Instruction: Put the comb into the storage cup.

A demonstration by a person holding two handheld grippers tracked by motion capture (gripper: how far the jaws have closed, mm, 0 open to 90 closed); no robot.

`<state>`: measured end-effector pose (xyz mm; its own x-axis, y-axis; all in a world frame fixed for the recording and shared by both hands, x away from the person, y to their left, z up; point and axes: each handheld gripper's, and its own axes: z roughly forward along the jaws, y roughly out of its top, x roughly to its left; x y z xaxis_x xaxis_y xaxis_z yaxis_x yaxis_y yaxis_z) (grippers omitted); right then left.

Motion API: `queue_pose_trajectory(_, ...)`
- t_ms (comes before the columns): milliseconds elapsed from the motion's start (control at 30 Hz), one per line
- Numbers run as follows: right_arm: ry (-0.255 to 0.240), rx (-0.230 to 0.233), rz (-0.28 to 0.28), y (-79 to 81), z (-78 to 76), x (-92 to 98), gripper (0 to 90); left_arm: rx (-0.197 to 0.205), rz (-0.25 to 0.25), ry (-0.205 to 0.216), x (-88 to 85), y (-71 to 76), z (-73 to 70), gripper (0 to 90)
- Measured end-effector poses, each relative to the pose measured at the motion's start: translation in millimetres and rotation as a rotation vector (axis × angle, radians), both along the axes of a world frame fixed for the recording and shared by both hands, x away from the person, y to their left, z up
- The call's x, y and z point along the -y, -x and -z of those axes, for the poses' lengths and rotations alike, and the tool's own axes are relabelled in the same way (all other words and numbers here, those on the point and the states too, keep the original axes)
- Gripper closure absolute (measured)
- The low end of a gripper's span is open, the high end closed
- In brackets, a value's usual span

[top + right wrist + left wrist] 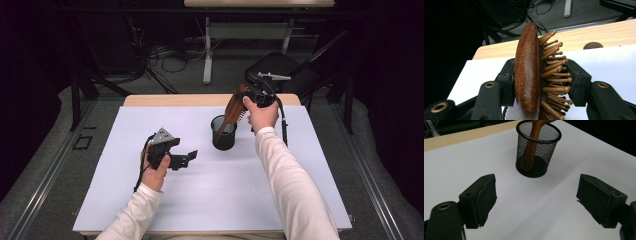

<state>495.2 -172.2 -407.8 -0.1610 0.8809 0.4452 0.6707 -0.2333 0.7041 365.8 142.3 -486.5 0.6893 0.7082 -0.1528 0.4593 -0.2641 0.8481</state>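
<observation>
Brush handle is in the cup, release not yet done.
Near us the left claw [186, 158] hangs released over the bare white counter [220, 195]; beyond, the right claw [248, 95] grasps the wooden hairbrush [529, 70] head, handle inside the mesh cup [538, 147]. We judge letting go remains; nothing blocks, chair [280, 67] well behind.

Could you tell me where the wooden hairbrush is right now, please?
In the high view the hairbrush stands right of centre, handle down inside the black mesh cup, its head clamped in the right claw.
</observation>
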Motion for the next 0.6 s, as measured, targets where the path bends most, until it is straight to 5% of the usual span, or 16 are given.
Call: queue_pose_trajectory(600,-0.028,0.012,-0.017,1.0,5.7,10.6,48.2,-0.002,0.001,-0.002,0.5,0.1,0.2,16.0)
